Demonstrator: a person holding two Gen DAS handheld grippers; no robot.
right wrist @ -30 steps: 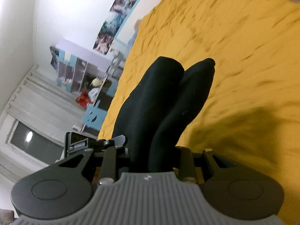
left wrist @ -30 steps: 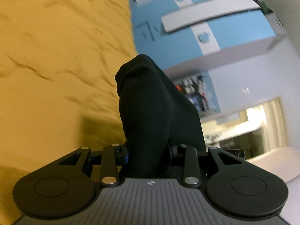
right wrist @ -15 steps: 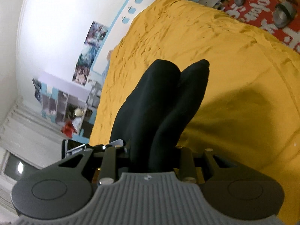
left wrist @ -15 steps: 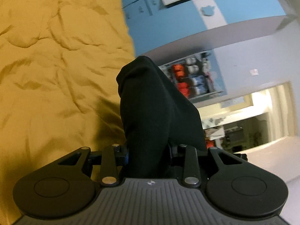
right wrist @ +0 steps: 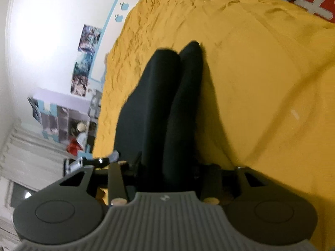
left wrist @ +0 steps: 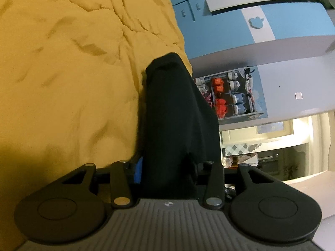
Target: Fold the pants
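Both of our grippers have come lower and closer over the wrinkled mustard-yellow bed cover (left wrist: 69,79), which now fills more of each view than it did a second ago. Our left gripper (left wrist: 167,167) has black pants fabric (left wrist: 173,113) running between its fingers and standing up ahead of them in one folded ridge. Those fingers have just been opening, with the cloth between them; a blue pad shows at the left side of the fabric, and we cannot tell whether the pads press on it. In the right wrist view our right gripper (right wrist: 167,171) has the black pants (right wrist: 159,108) between its fingers too, bunched into two rounded ridges side by side that lie along the bed cover (right wrist: 261,87). Its fingers have likewise just been opening around the cloth, and the blur hides whether they grip it. Beyond the bed stand a blue-and-white wardrobe (left wrist: 240,27) and a shelf of red and blue items (left wrist: 230,94).
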